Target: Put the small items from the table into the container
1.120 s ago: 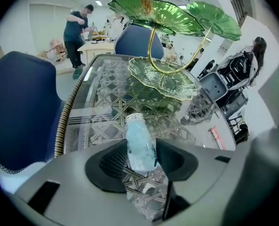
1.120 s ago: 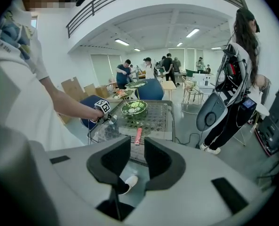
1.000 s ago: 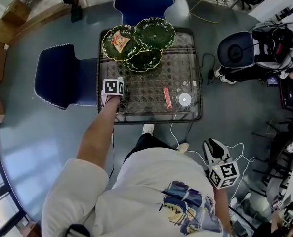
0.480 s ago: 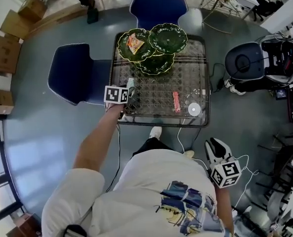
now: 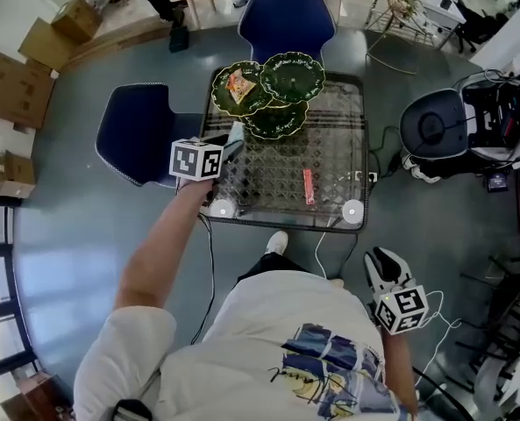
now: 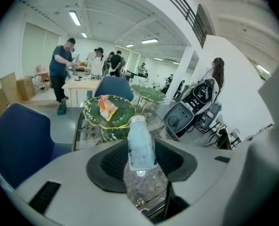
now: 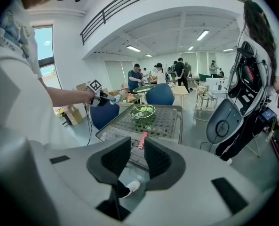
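Bottle [image 6: 140,147] clamped in left gripper [image 5: 228,149], base hidden between fingers [image 6: 107,161]

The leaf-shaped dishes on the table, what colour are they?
Dark green dishes, clearest in the head view.

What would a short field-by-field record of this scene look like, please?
left gripper: shut on clear plastic bottle with pale blue label, raised near the table's left edge
right gripper: open, empty, held low beside the person, off the table
container: tiered green leaf-shaped dishes at the far edge of the glass-topped table
in container: orange snack packet in the left dish
on table: red stick-shaped packet, lying flat
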### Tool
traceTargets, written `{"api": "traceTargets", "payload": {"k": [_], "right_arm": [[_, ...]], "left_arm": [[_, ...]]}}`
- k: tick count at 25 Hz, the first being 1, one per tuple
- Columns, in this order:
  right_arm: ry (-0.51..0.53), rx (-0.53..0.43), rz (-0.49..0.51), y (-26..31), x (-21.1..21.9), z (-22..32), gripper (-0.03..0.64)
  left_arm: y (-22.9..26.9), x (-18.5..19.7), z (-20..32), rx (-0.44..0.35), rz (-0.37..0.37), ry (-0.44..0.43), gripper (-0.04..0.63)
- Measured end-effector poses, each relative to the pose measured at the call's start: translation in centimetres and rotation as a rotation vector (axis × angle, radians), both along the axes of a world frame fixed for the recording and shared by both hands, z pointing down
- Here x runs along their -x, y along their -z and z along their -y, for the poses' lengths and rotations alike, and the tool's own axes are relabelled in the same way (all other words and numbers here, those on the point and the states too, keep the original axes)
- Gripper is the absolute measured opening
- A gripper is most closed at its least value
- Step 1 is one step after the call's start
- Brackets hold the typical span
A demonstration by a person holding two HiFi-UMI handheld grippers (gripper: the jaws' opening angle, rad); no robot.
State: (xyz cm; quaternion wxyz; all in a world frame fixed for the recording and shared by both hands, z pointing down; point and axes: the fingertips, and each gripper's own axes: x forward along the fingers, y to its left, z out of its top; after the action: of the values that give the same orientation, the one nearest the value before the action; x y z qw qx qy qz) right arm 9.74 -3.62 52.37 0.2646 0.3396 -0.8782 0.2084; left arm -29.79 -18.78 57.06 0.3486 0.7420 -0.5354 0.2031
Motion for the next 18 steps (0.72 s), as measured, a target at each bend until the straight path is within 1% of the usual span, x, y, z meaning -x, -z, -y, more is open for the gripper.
{"api": "traceTargets", "payload": {"k": [4,9,14,18], "right_arm": [[-0.010,-0.001,0.009,0.4,-2.0,-0.4,0.094],[-0.050,0.000,0.010,0.9,-5.4,0.0,0.094],[-0.137,-0.021,0.011,1.2,-9.1,0.1,0.094],[-0.187,-0.037,0.004,0.9,-11.2,-1.0,0.094]], "left_arm": [[4.4,-1.7,3.0,-0.059,0.003,-0.033,0.190],[8.4,-5.1,8.4,-0.099,0.027,-0.084,0.190],[9.1,-8.6,13.7,-0.098,0.069,-0.155,0.190],[7.3,-9.8,16.3,-0.054,0.150,-0.193,0.190]]}}
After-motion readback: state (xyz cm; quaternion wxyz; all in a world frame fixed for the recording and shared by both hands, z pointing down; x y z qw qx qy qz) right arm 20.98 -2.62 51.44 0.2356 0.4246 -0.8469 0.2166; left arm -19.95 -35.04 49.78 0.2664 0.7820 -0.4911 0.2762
